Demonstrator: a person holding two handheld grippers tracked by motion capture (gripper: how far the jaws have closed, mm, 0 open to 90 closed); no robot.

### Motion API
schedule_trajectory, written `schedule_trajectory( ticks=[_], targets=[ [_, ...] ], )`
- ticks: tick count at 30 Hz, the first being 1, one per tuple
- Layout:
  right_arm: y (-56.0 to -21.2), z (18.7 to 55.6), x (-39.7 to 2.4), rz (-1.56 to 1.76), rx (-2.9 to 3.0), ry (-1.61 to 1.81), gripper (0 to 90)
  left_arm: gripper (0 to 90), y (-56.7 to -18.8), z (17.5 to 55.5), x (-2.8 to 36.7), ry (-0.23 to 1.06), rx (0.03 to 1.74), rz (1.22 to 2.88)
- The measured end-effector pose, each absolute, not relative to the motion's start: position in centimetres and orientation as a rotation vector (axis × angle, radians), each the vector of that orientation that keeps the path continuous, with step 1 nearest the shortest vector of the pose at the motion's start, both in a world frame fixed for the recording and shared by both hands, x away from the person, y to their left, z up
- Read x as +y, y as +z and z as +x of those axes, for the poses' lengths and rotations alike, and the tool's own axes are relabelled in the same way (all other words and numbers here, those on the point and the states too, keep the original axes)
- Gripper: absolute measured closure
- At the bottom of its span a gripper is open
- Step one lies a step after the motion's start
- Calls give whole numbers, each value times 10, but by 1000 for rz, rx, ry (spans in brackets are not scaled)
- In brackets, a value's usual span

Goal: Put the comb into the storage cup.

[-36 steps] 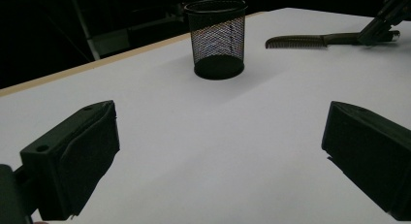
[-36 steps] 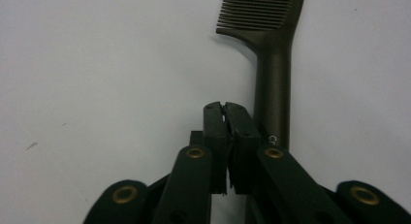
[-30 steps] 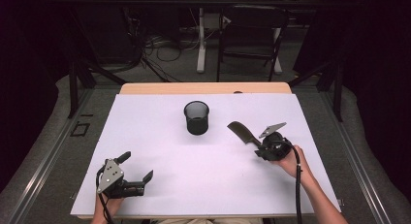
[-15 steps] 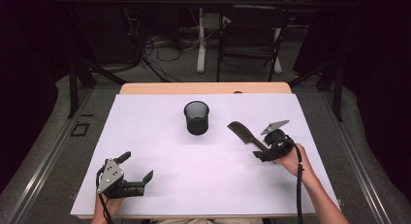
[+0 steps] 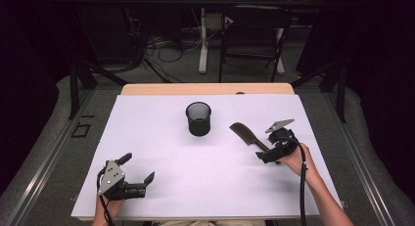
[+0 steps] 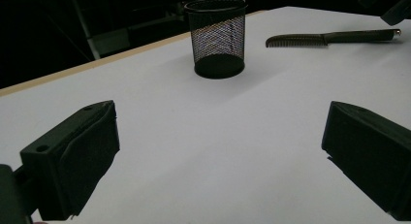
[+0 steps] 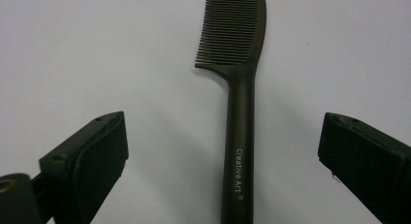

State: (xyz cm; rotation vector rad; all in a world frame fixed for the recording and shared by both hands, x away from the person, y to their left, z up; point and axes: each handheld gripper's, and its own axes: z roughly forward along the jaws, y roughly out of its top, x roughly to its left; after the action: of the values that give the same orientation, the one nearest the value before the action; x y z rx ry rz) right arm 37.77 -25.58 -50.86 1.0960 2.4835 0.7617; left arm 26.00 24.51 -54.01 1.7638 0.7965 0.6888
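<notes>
With its jaws having just been opening and now standing wide apart, the right gripper (image 5: pixel 268 152) hovers over the handle of a dark comb (image 5: pixel 246 135), which lies flat on the white table cover (image 5: pixel 161 138) between the two pads without touching either. Seen in the right gripper view, the comb (image 7: pixel 240 88) runs straight up the middle of the gap, its teeth pointing left at the far end and pale lettering reading "Creative Art" printed along the handle. A person's right hand (image 5: pixel 293 160) holds the tool from behind, with a black cable trailing back along the forearm.

Across the table, the left gripper (image 5: pixel 139 179) rests near the front edge, its jaws likewise spread wide and holding nothing, gripped by the person's left hand (image 5: pixel 107 206). In the left gripper view, only bare white surface lies between its two black pads (image 6: pixel 77 151).

A black mesh pen cup (image 5: pixel 198 118) stands upright near the middle of the table, well apart from both tools, with the comb's toothed end lying near its right side. Beyond the table's wooden far edge, cables and chair legs sit in the dark.
</notes>
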Motion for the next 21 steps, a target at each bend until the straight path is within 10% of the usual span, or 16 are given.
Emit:
schedule_trajectory(
  ticks=[21],
  targets=[
    [-506, 390, -257, 1107, 2486, 750, 0, 1, -540, 261, 244, 691, 796, 1767]
  ],
)
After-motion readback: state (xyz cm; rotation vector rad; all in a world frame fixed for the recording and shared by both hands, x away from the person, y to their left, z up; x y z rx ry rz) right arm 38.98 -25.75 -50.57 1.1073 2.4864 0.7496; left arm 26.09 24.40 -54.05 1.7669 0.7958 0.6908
